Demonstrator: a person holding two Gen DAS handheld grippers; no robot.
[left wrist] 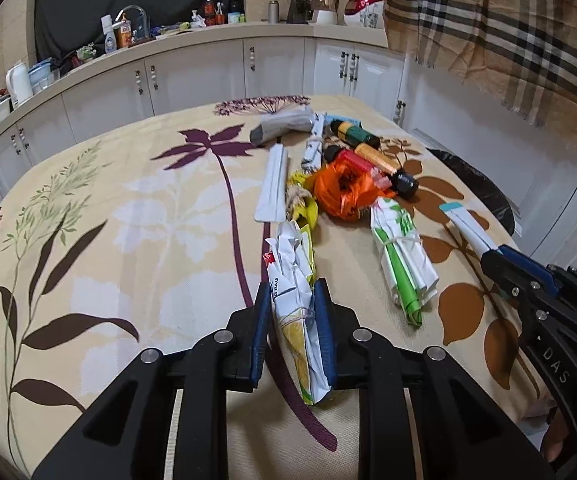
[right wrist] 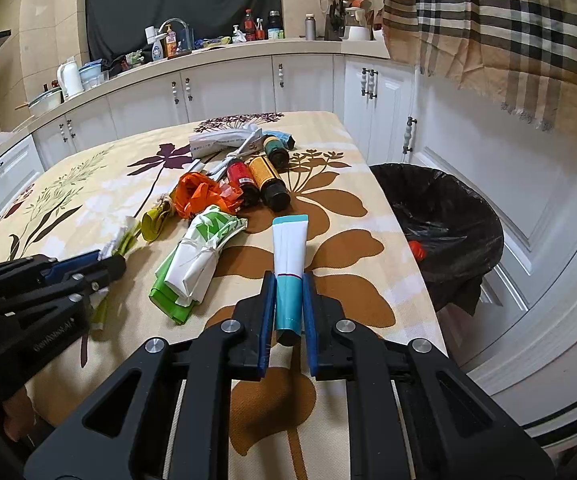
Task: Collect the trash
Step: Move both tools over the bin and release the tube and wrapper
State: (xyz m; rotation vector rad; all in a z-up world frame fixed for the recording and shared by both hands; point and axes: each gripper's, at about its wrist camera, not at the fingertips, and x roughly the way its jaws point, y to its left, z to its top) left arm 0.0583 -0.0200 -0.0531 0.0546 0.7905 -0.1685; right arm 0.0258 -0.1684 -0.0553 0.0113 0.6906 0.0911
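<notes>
My left gripper (left wrist: pixel 293 296) is shut on a crumpled white and yellow paper bag (left wrist: pixel 294 280) tied with string, low over the table. My right gripper (right wrist: pixel 289 285) is shut on a white and teal tube (right wrist: pixel 289 256), held just above the cloth; it also shows at the right in the left wrist view (left wrist: pixel 502 258). More trash lies in a row on the table: a green and white folded bag (right wrist: pixel 196 256), an orange plastic bag (right wrist: pixel 202 196), small bottles (right wrist: pixel 264 176), a white tube (left wrist: pixel 272 184).
A black-lined trash bin (right wrist: pixel 448 216) stands on the floor right of the table, with a red item inside. The table wears a floral cloth (left wrist: pixel 128 240). White kitchen cabinets (left wrist: pixel 208 76) and a cluttered counter run behind. A plaid cloth (right wrist: pixel 508 32) hangs at the upper right.
</notes>
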